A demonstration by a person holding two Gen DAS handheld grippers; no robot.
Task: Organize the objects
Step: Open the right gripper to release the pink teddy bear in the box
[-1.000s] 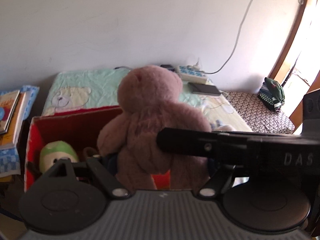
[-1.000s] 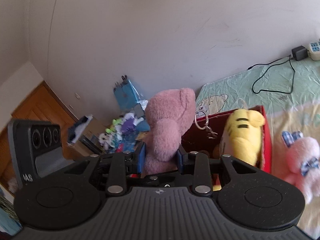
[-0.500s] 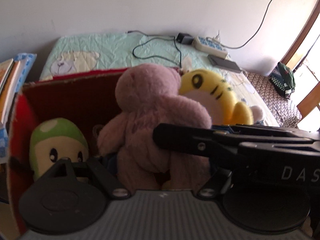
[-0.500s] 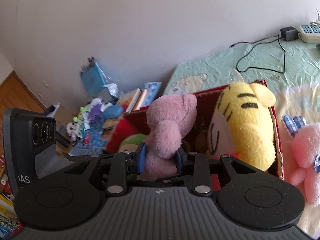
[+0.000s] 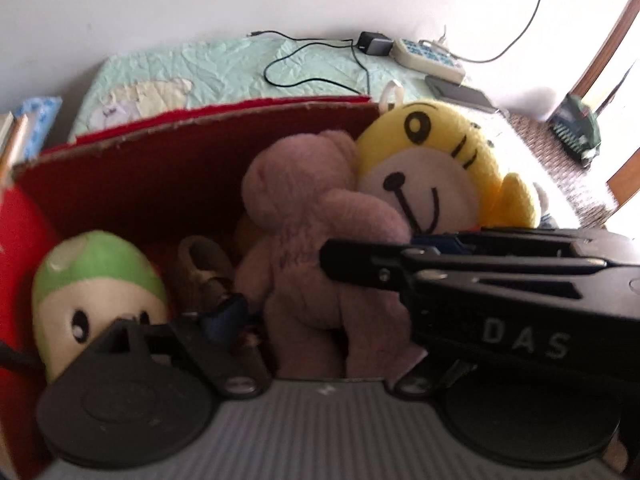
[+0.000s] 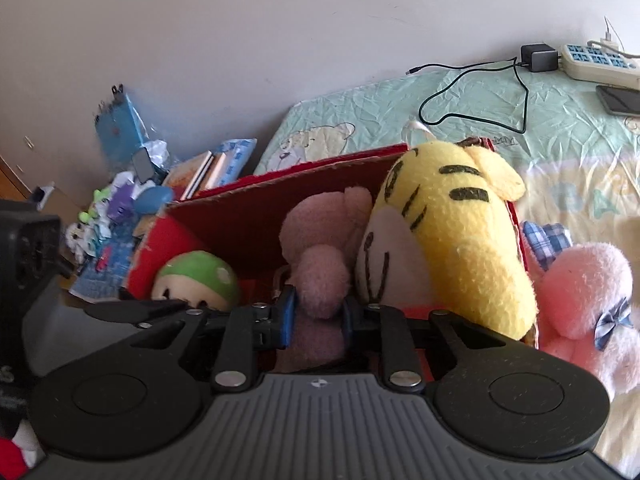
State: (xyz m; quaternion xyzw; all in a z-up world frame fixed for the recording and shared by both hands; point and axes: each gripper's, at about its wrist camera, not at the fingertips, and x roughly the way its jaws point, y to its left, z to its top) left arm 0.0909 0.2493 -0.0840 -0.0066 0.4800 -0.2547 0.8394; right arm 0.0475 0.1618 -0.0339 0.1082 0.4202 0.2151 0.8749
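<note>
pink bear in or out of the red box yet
In: the pink bear sits inside the red box, between the green plush and yellow tiger.

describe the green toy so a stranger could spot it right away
Find the red cardboard box at the edge of the bed. In the corner opposite the yellow tiger plush, beside the mauve teddy bear, sits the mushroom plush: the only one with a green, pale-spotted cap over a cream face.

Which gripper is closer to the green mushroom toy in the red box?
Left. The left gripper has one finger right beside the green mushroom toy, jaws opening. The right gripper is further off, shut on the pink bear.
</note>
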